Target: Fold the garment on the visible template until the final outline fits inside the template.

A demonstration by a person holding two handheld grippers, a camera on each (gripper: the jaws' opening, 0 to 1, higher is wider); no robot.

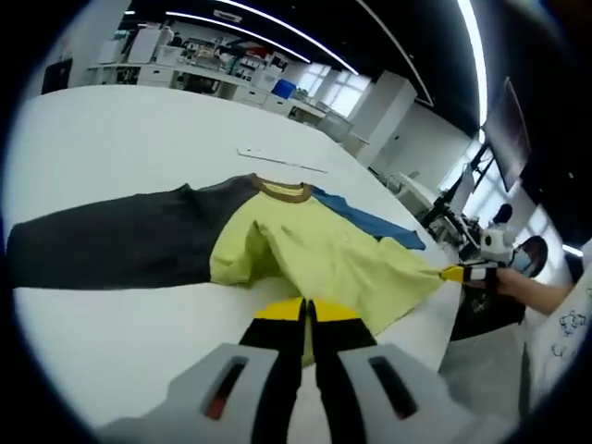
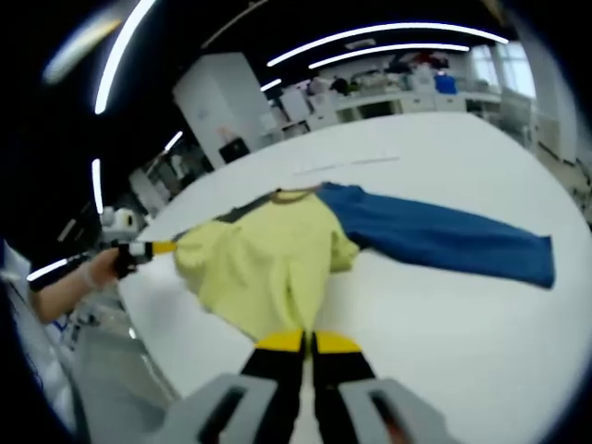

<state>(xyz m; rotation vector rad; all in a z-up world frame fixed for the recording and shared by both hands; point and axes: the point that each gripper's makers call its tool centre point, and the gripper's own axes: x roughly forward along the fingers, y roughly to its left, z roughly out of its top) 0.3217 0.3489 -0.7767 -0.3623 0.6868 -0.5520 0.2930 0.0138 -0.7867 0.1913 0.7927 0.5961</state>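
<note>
Yellow garment, dark sleeve left view, blue sleeve right view

Garment lies on table, 2 sleeves spread opposite.

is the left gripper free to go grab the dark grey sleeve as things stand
Probably not: the left gripper looks shut on the yellow shirt body's hem. The dark grey sleeve lies flat and uncovered, so it would have to let go first.
</note>
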